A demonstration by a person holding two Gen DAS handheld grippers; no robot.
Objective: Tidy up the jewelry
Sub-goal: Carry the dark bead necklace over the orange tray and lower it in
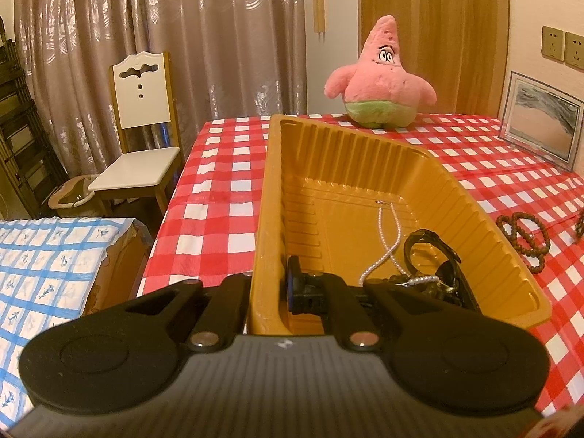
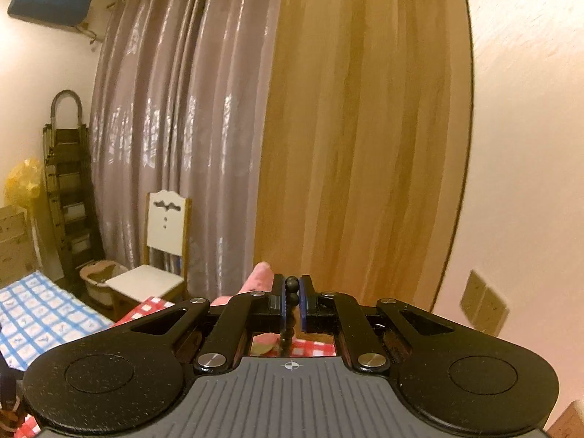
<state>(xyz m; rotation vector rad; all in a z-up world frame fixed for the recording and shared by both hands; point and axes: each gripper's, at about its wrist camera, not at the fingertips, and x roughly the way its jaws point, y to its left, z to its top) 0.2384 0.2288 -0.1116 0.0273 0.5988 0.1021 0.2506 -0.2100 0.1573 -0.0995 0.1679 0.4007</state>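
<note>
Gold plastic, thin and ribbed, forms the tray (image 1: 365, 168) on a red-checked table (image 1: 219, 189), and the left hand-held gripper (image 1: 270, 292) is clamped tight on its near wall, one finger inside and one outside. Within lie a pearl necklace (image 1: 387, 241) and a dark watch (image 1: 430, 248), with more dark pieces at the near end too tangled to name; a brown bead bracelet (image 1: 525, 237) waits on the cloth just right of the tray. The right hand-held gripper (image 2: 291, 299), held high and facing the curtain and wooden panel, is nipped narrow on a string of dark beads (image 2: 291, 284), its loose end hanging down between the fingers towards the table. Such a strand looks light and limp, each round bead hard and slippery, so it will likely swing and can slide through the pads; a pinch across the cord between two beads should hold best. The flimsy tray may flex, so the left grip probably serves to steady it. A pink plush star (image 1: 383, 84) looks on from the far edge.
</note>
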